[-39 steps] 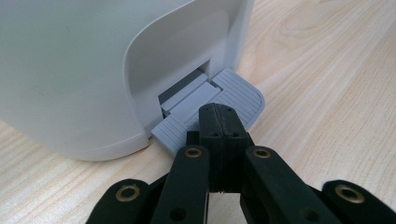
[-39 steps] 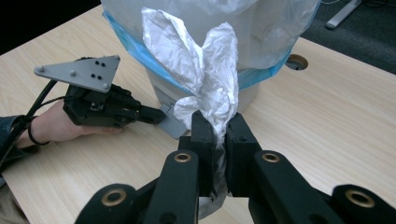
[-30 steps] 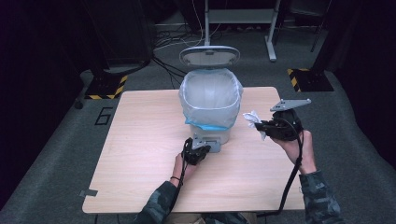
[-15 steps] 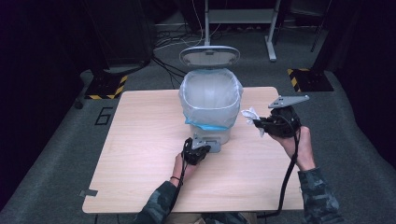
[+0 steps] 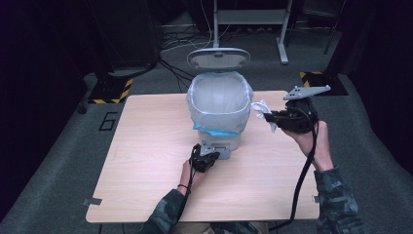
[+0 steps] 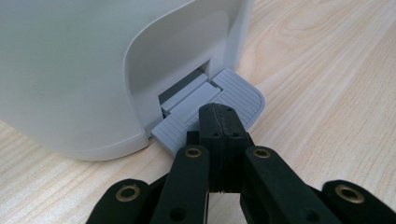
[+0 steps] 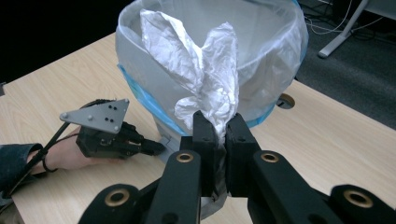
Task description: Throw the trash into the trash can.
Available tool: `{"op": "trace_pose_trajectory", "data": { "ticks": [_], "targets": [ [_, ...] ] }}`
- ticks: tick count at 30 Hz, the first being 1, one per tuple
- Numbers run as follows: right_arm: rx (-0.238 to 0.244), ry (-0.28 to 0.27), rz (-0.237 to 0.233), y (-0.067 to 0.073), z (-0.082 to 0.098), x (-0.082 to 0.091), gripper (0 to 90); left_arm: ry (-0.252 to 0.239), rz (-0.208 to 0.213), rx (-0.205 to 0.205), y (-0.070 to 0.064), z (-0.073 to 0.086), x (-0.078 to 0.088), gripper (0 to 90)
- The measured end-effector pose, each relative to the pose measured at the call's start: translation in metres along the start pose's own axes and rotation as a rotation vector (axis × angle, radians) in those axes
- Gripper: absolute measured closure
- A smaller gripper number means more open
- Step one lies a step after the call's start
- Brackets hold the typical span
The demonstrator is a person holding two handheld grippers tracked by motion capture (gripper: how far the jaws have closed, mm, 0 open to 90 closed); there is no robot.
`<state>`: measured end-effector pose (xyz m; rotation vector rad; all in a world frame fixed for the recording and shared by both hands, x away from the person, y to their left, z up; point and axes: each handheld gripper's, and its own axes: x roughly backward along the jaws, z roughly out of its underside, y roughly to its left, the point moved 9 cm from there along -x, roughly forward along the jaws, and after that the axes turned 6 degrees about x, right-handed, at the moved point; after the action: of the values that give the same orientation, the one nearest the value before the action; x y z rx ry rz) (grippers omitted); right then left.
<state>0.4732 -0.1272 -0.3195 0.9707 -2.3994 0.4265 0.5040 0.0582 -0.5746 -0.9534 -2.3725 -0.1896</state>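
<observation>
- We see a pedal bin (image 5: 220, 109) standing at the far middle of the tabletop (image 5: 146, 161); its lid (image 5: 219, 58) is raised behind it, and a clear liner (image 5: 219, 97) with a blue band is folded over its rim; the inside of the bin is pale and we cannot make out any contents.
- The left tool (image 6: 219, 122) has its jaws pressed together with nothing between them; their tips rest on the ribbed grey pedal (image 6: 233, 100) at the near foot of the bin; in the high view the hand covers most of that tool (image 5: 203, 157).
- The right tool (image 7: 217, 128) is clamped on a crumpled white tissue (image 7: 205, 70); in the high view the tissue (image 5: 263, 113) hangs in the air just right of the bin's rim, apart from it as far as we can tell; the part of the tissue between the jaws is hidden.
- The person's sleeves (image 5: 336, 204) are cut off by the near edge of the high view.
- The tabletop is light wood with rounded corners; a round cable hole (image 7: 285, 100) shows in it past the bin in the right gripper view.
- Around it lies grey carpet (image 5: 58, 170); the room behind is dark, with cables (image 5: 180, 46) on the floor, a metal stand's legs (image 5: 282, 48), and yellow-black hazard strips (image 5: 109, 90) left and right.
</observation>
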Motion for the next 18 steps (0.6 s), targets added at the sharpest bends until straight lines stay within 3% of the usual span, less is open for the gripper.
{"op": "trace_pose_trajectory", "data": {
  "ticks": [8,18],
  "targets": [
    [0.04,0.01,0.015,-0.002,-0.019,0.002,85.2,0.0,0.001,0.0,0.0,0.0,0.0,90.0],
    [0.058,0.017,0.012,-0.007,-0.041,0.001,85.1,0.002,0.003,0.001,0.0,0.0,0.0,90.0]
  ]
}}
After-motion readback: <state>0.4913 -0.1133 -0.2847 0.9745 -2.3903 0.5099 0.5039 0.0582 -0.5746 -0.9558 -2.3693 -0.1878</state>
